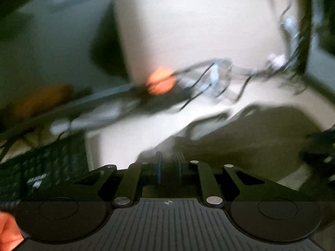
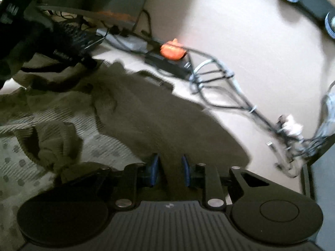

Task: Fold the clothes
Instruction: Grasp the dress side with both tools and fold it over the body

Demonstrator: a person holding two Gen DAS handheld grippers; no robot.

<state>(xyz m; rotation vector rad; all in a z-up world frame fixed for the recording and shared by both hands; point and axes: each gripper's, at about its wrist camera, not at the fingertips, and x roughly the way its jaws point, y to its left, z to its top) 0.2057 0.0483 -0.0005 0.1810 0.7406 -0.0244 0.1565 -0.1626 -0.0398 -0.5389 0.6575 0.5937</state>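
A: Well, where's the olive garment (image 2: 159,115)?

B: Spread on the cream table (image 2: 240,31), near side. Left gripper (image 1: 168,156) fingers pressed together on its edge; right gripper (image 2: 170,165) pinches a fold.

A: Advice?

B: Lift both evenly, clear of the far cables (image 2: 219,79).

Cable tangle (image 2: 219,79) w/ orange obj (image 2: 172,51) on black box (image 2: 167,63); keyboard (image 1: 41,163).
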